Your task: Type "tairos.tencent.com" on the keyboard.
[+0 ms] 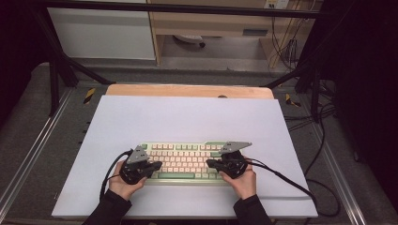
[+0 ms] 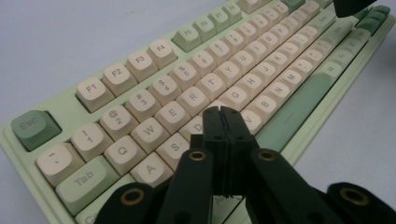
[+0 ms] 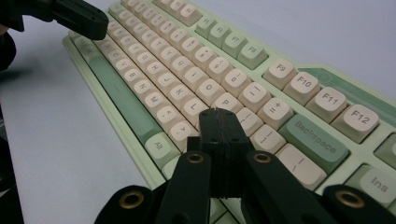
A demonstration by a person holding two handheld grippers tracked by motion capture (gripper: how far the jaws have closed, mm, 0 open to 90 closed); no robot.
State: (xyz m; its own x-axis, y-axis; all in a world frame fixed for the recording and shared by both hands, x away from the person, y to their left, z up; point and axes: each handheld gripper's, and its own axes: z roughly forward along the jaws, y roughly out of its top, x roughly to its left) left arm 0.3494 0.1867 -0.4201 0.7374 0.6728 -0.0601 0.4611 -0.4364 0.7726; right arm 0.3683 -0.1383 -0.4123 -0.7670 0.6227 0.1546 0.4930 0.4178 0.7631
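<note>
Item: person's left hand [image 1: 123, 183], dark sleeve, at the near edge of the table [image 1: 187, 117]; it holds the left gripper [image 1: 157, 165], with a black cable looping off to its outer side.

Item: person's right hand [image 1: 243, 180], dark sleeve, likewise at the near edge; it holds the right gripper [image 1: 210, 163], whose cable trails away to the right across the white sheet.

Left gripper, own view [image 2: 225, 113]: fingers [image 2: 215, 135] clenched flat against each other, nothing between them. The tip sits low over the letter keys, near D and F; whether it touches a key cannot be told.

Right gripper, own view [image 3: 218, 113]: fingers [image 3: 210, 135] clenched together, nothing between them. The tip sits low over the keys just below P, near the right end of the letter block; contact cannot be told.

Item: keyboard [image 1: 185, 161], pale green case, cream letter keys, darker green space bar, Esc [image 2: 31, 127] and Backspace [image 3: 315, 140]. It lies flat on the white sheet in the near middle of the table, long side parallel to the near edge, between the two hands. The grippers point inward at each other over its left and right halves, well apart.

Item: table, white covering, a strip of bare wood showing along the far edge.

Beyond: grey floor, black frame struts, loose cables at right, pale cabinets.
</note>
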